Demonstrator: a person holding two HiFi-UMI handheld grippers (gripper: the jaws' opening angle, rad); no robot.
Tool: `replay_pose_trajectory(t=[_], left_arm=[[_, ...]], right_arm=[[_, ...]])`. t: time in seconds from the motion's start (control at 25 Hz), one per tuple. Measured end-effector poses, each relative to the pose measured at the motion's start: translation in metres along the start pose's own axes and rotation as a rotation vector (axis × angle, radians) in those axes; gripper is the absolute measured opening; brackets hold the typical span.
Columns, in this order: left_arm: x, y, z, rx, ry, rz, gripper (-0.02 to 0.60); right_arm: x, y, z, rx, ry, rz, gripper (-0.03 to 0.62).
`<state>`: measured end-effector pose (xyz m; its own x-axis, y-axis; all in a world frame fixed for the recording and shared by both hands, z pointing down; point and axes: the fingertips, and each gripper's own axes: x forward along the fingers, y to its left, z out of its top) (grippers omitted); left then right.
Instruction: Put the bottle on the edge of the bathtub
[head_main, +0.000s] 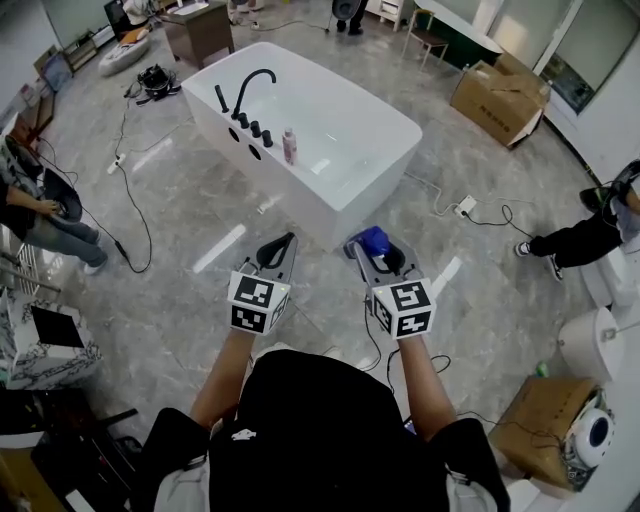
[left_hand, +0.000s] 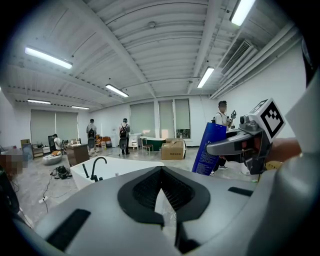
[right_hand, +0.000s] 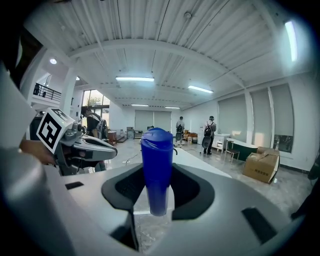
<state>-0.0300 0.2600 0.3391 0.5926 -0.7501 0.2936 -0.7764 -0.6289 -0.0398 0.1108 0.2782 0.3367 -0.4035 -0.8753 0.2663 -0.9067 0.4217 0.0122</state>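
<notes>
The right gripper (head_main: 378, 252) grips the blue bottle (right_hand: 156, 160) nearly upright in its fingers (probably ready for standing it), well apart from the bathtub (head_main: 385, 165). The left gripper (head_main: 278, 250) has its fingers closed, empty.

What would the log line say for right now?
right gripper: shut on blue bottle | left gripper: shut, empty | bathtub: ahead, not yet reached | pink bottle: on tub edge
</notes>
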Motion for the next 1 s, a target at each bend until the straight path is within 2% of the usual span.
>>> replay_pose_trajectory(t=[0.24,0.48,0.72,1.0], left_arm=[[0.009,-0.020,-0.008,-0.003,0.016,0.005,0.014],[0.021,-0.021,-0.010,-0.014,0.030,0.019,0.014],[0.038,0.000,-0.014,-0.021,0.040,0.040,0.014],[0.078,0.036,-0.005,-0.027,0.026,0.028,0.014]], right_arm=[[-0.006,-0.018,-0.014,0.012,0.005,0.009,0.156],[0.005,-0.028,-0.020,0.020,0.020,0.037,0.156],[0.033,-0.031,-0.015,0.020,0.016,0.056,0.156],[0.081,-0.047,-0.008,0.012,0.027,0.059,0.156]])
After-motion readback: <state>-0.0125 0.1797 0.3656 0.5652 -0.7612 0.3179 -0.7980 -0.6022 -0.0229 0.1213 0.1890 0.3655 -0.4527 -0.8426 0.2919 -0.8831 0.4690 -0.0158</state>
